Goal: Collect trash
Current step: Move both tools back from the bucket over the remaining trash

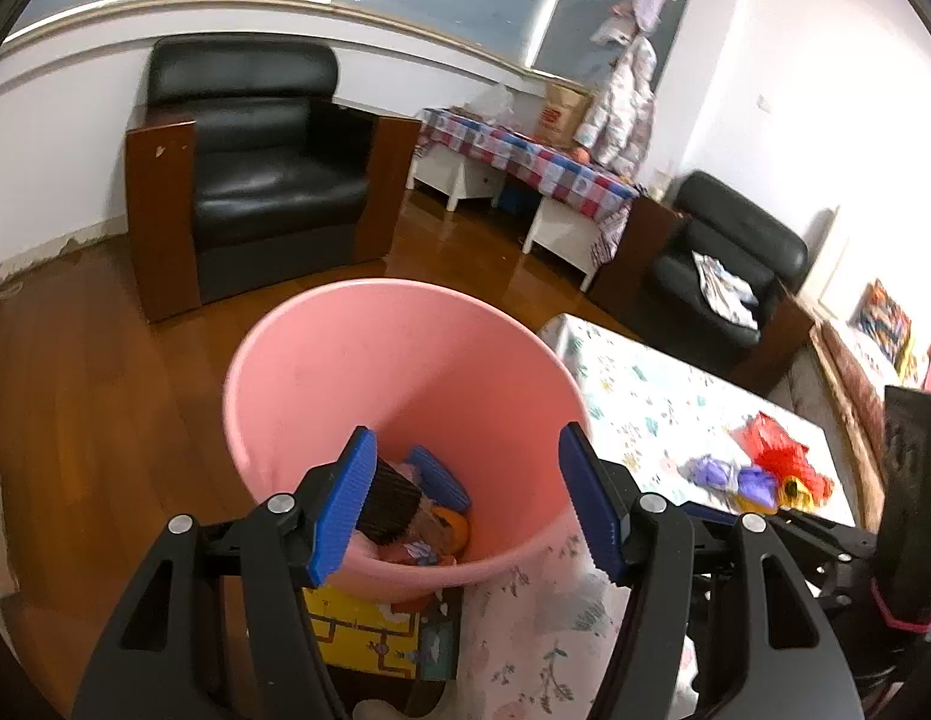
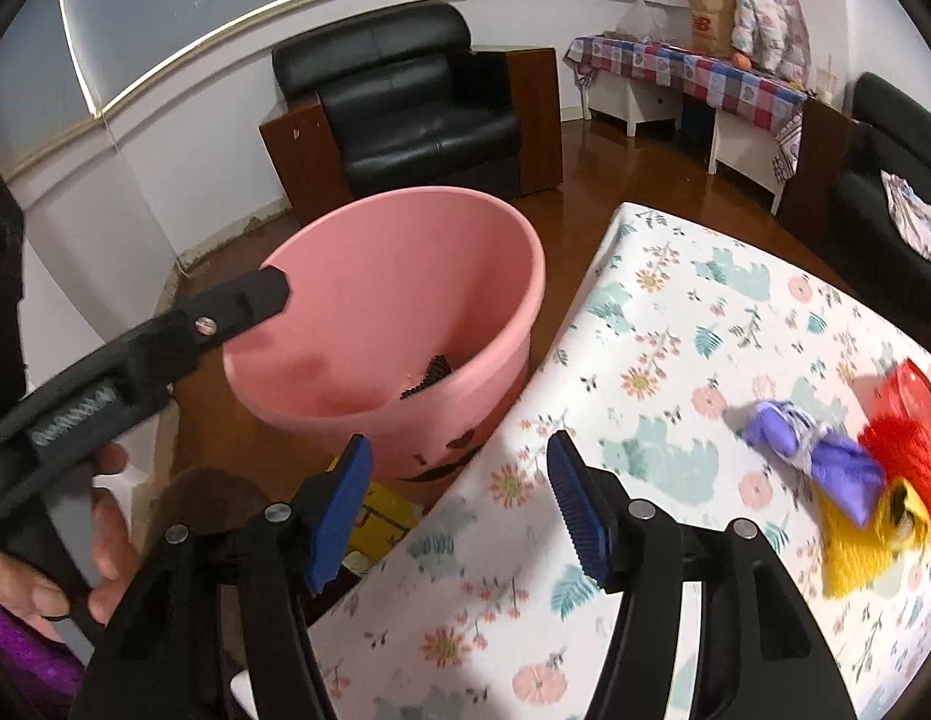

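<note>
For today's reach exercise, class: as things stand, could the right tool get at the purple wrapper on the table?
Probably yes. The right tool is open and hovers over the floral tablecloth, and the purple wrapper lies uncovered to its right, with bare cloth between. Only the red trash crowds its far side.

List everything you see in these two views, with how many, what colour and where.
bin: one, pink, on the floor beside the table, trash inside
table: one, floral cloth, right of the bin
purple wrapper: one, on the table, far right
red scrap: one, next to the purple wrapper
yellow scrap: one, just in front of those two
armchairs: two, black, by the walls
side table: one, checked cloth
left gripper: blue pads, open over the bin
right gripper: blue pads, open at the table edge
</note>
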`<state>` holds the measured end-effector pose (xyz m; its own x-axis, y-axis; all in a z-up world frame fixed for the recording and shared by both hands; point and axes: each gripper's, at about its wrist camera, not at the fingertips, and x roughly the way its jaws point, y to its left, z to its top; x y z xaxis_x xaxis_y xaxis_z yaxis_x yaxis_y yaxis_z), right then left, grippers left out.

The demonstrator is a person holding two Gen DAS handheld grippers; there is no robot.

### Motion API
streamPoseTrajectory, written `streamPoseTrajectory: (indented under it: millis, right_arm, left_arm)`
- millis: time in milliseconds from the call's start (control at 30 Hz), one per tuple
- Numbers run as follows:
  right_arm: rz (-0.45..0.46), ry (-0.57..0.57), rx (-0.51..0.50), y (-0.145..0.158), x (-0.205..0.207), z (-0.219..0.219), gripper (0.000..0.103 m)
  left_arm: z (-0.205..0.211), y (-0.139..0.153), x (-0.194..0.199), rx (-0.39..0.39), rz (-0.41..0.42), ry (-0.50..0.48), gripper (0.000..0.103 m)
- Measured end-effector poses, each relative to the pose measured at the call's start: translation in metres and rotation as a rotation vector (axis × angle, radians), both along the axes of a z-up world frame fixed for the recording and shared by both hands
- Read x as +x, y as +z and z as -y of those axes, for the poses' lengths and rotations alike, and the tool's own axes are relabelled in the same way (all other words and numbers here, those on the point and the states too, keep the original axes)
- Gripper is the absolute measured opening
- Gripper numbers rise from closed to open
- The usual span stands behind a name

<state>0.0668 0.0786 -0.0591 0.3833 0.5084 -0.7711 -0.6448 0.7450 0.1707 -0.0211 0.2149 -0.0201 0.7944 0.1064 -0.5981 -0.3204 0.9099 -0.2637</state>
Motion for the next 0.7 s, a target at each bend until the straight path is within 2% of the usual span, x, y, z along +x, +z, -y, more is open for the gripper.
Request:
streamPoseTrajectory:
  millis: [267,700]
  right_arm:
    - [-0.01,-0.057,0.094,0.008,-0.023,0.047,0.07]
    - [0.026,-0.126,0.103,0.014,-0.056,0.098,0.077]
  left_arm:
    - [0.038,0.001,0.009,0.054,-0.049,-0.037,0.064]
    - [0.086,0.003,0.019,0.092,-0.071,-0.106,0.064]
